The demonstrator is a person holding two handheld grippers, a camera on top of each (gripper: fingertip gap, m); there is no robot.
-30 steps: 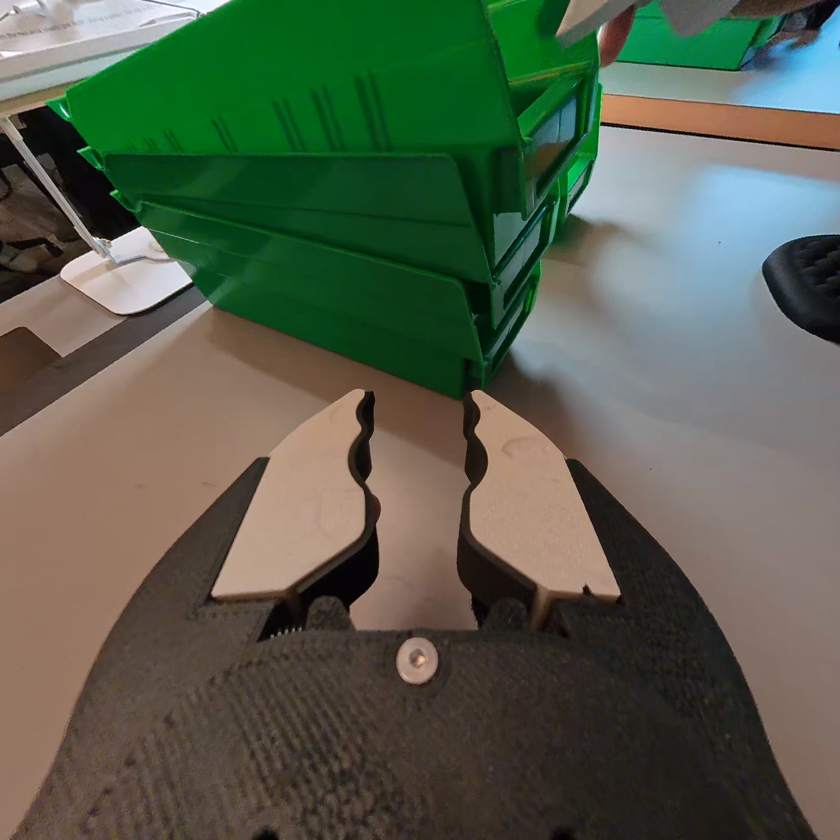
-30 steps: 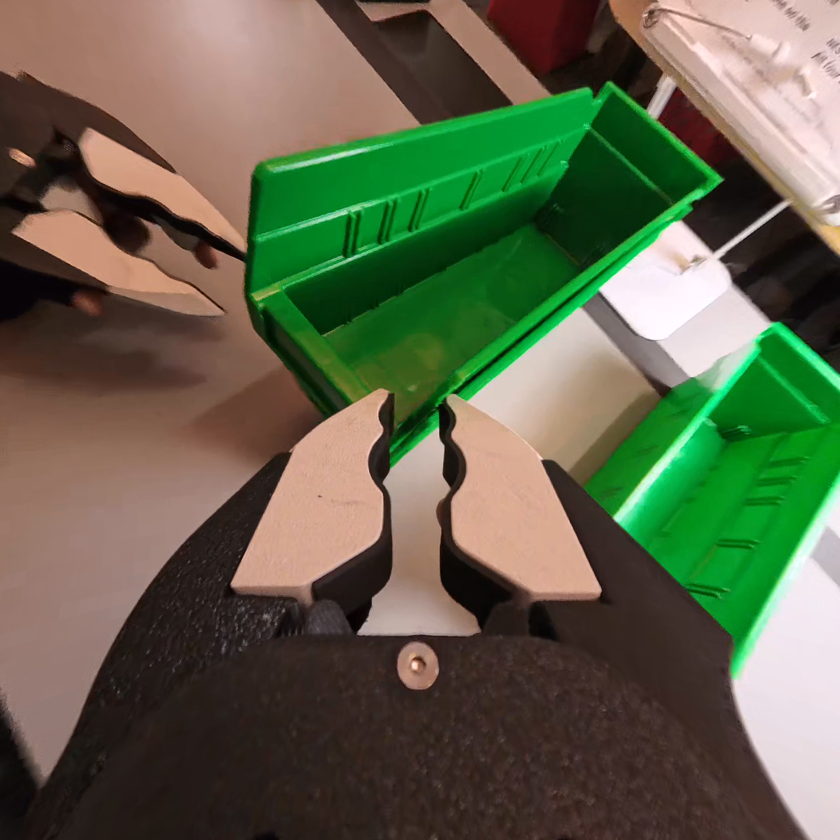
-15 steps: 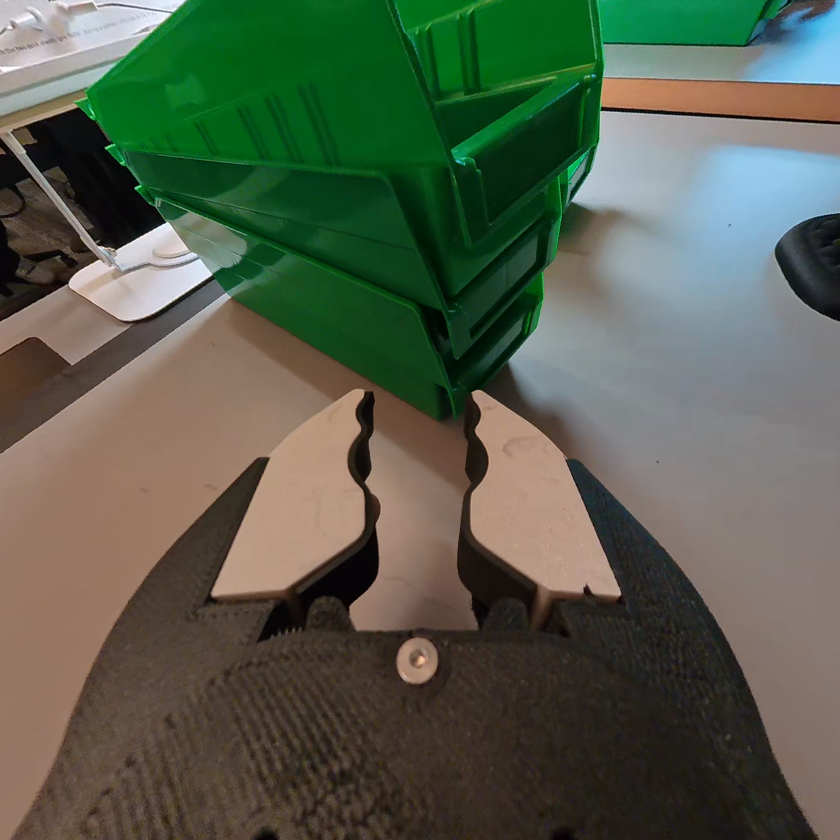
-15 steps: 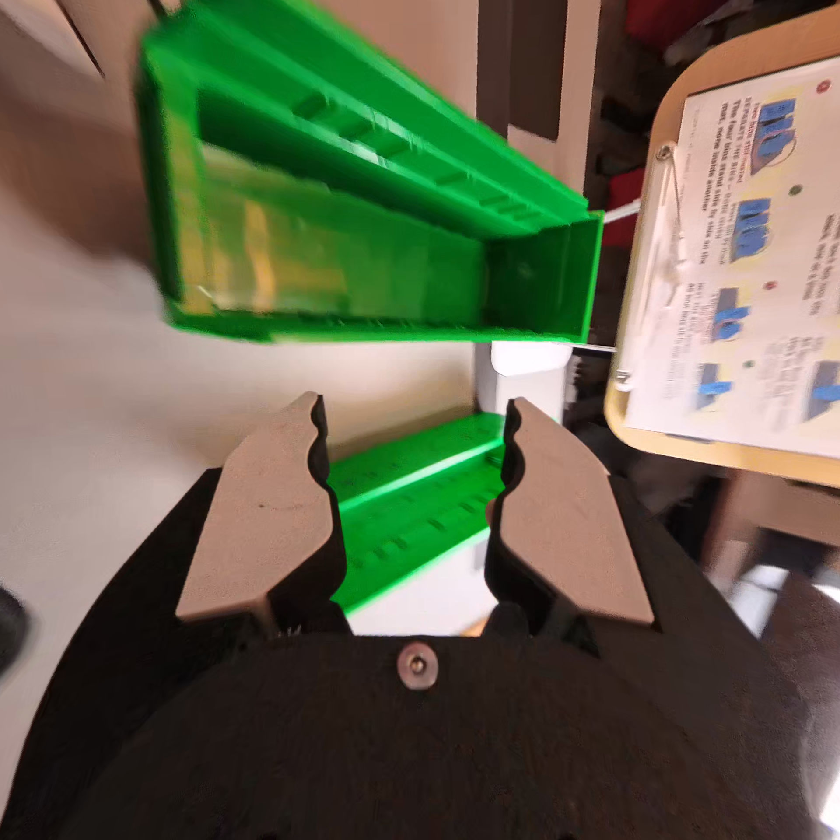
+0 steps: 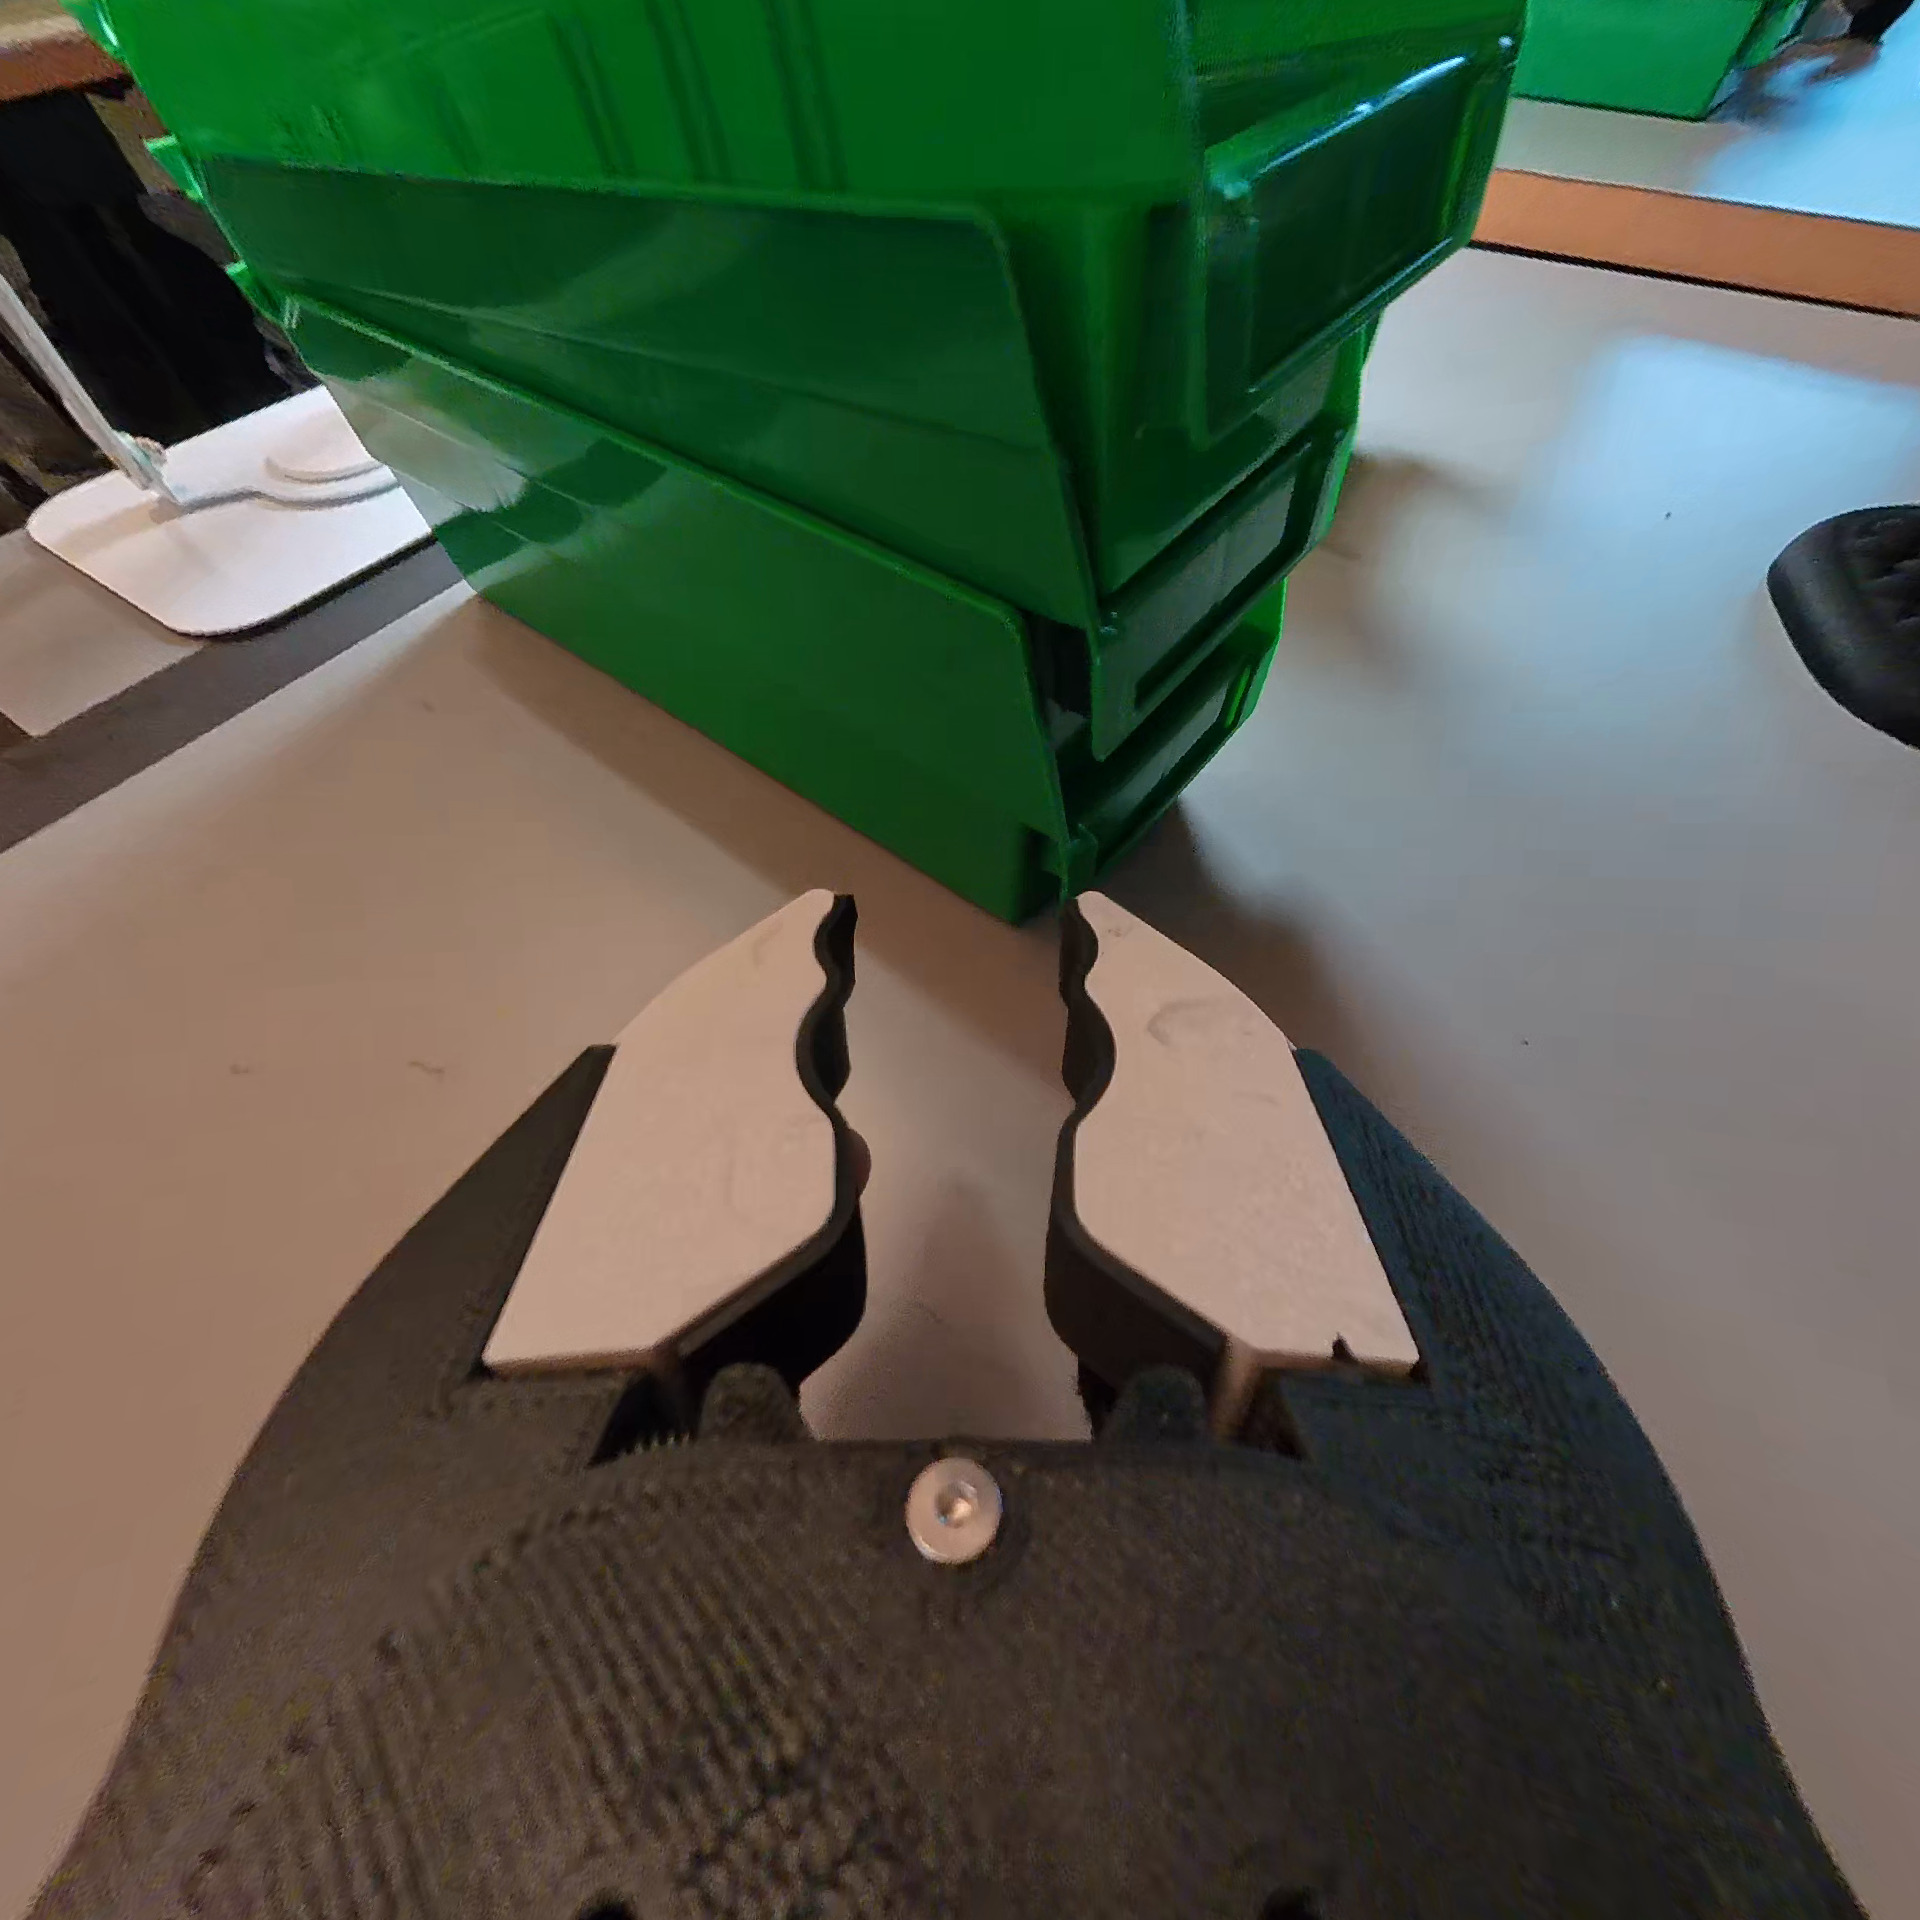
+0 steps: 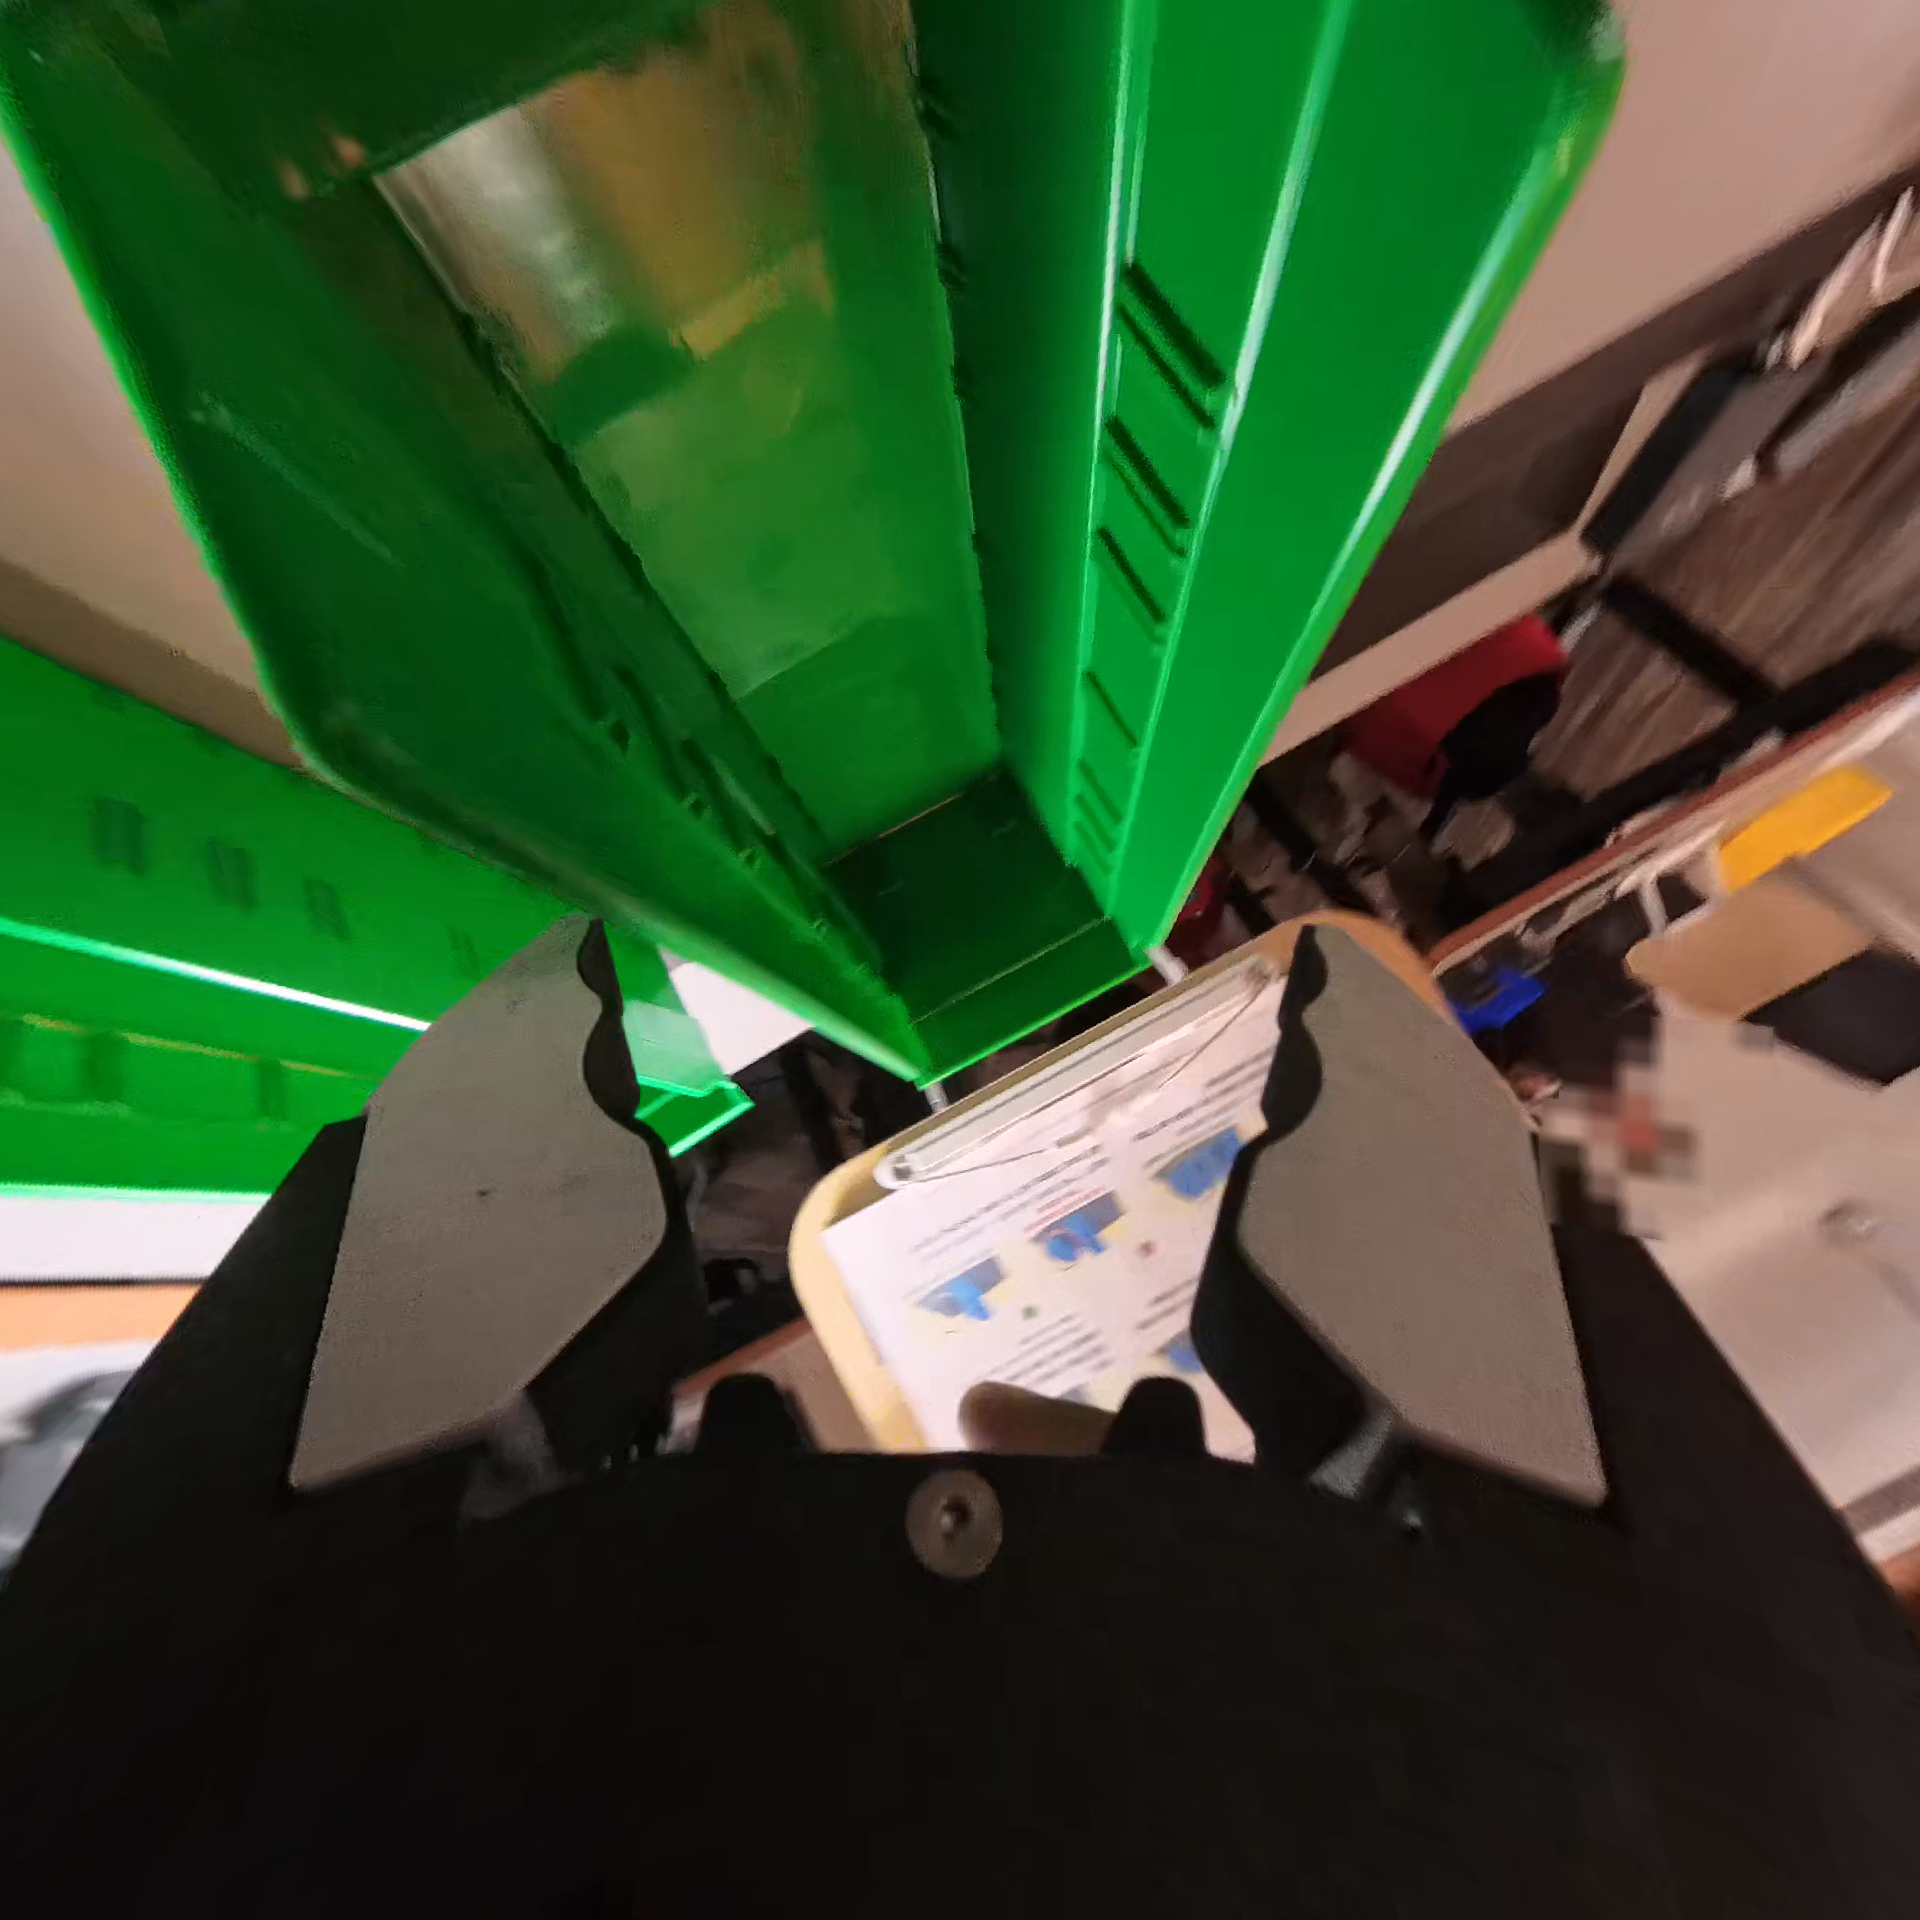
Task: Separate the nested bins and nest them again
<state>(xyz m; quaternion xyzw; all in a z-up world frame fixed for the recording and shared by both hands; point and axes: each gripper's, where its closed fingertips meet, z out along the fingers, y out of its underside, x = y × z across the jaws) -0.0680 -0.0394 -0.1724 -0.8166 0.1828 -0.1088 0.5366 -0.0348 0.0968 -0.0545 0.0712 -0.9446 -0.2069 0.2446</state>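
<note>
While the nested stack of green bins (image 5: 727, 436) rests on the tabletop (image 5: 1507, 831), the left gripper (image 5: 958, 914) hangs low over the surface just in front of the stack's near bottom corner, its jaws parted by a moderate gap and holding nothing. At least three bins sit one inside another here, each label-holder front stepped slightly above the one below, which suggests the re-nesting phase is under way. A further green bin (image 5: 1621, 62) stands well apart at the far edge of the left wrist view. Placement of the left gripper close to the corner probably serves to steady the stack or to take hold of a wall when needed.

Seen from the right wrist view, the right gripper (image 6: 945, 956) has its jaws spread wide and empty, aimed toward the end wall of the open top bin (image 6: 935, 520), whose interior runs away from the camera. Another green bin (image 6: 208, 935) lies beside it at the left. Below and beyond, a clipboard with an instruction sheet (image 6: 1070, 1226) stands on its white base (image 5: 229, 530), and blurred shelving fills the background. Motion blur prevents telling whether the right fingertips touch the bin's rim; they appear just short of it.
</note>
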